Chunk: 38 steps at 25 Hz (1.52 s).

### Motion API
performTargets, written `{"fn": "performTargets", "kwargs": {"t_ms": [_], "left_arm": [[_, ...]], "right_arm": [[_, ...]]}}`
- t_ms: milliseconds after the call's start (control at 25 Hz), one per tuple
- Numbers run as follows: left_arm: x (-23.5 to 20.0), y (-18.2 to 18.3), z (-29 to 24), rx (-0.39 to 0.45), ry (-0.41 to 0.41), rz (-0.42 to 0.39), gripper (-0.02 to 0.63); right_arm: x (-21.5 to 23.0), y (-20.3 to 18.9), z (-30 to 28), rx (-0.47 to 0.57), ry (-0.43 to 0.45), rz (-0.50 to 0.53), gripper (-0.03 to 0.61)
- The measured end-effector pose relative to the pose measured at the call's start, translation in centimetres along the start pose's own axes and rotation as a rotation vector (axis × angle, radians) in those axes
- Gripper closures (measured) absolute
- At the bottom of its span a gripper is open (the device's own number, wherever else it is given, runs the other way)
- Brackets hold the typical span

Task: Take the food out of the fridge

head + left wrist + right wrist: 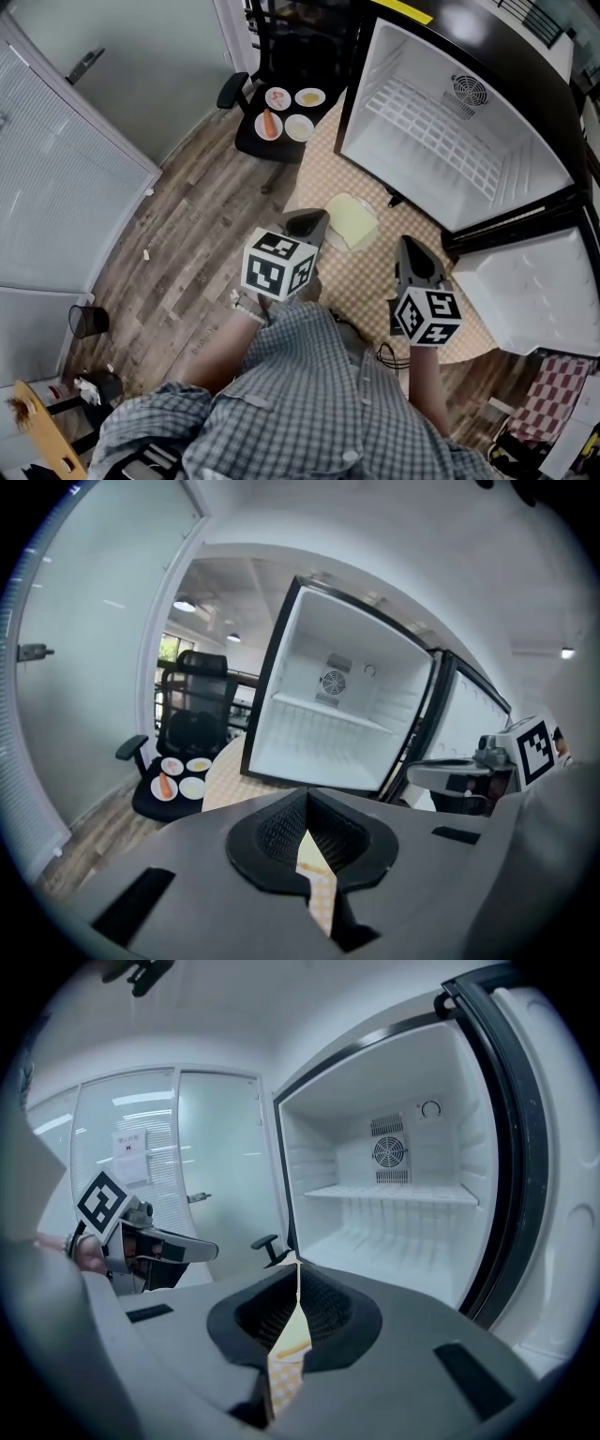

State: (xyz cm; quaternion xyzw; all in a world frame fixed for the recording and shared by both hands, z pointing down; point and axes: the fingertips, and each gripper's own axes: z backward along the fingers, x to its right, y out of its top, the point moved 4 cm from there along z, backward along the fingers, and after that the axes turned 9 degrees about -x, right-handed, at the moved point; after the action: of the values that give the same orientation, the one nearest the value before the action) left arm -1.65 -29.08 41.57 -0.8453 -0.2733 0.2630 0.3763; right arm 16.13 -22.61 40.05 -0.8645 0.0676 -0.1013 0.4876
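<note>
Now a person in a checked shirt point(300, 394) stands at a round counter point(370, 281) with a yellow checked cloth, one pair of tongs in each hand. Left tongs point(307, 225): closed, pads meeting at the tip, gripping nothing. A thin slit lower down shows cloth through it in the left gripper view. Right tongs point(412, 253): same, closed tip to tip, nothing held. Both point toward 12 o'clock and are apart from each other, marker cubes on the person's side.

Flat pale yellow food point(350, 223) lies on the counter, outside the fridge. It is at 1 o'clock of the left tongs' tip and 10 o'clock of the right tongs, gripped by neither.

Fridge point(394, 56) stands on the counter at 1 o'clock, door point(530, 291) swung wide to 4 o'clock. White walls, a wire shelf point(431, 136) and a round fan grille point(469, 92) are on show.

Black office chair point(251, 141) sits at 11 o'clock on the wood floor point(178, 272). Its seat carries four small plates point(299, 127), a carrot point(269, 123) on one.
</note>
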Motion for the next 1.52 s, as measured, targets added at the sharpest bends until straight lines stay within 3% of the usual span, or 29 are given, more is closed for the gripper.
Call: {"fn": "performTargets", "kwargs": {"t_ms": [200,360,920,1520], "left_arm": [[1.8,1.8,1.7,0.045,-0.009,-0.085,0.607],[3.1,2.6,2.7,0.065,-0.078,-0.090,0.607],[3.7,2.7,4.1,0.053,-0.104,-0.123,0.607],[3.8,2.7,4.3,0.058,-0.128,-0.094,0.607]], "right_arm": [[0.1,2.5,2.1,0.109,-0.036,-0.014,0.568],[0.4,3.5,3.0,0.138,-0.044,-0.028,0.568],[0.5,3.7,4.4,0.167,-0.070,-0.033,0.569],[0.0,2.9,4.2,0.148,-0.041,-0.056,0.569]]}}
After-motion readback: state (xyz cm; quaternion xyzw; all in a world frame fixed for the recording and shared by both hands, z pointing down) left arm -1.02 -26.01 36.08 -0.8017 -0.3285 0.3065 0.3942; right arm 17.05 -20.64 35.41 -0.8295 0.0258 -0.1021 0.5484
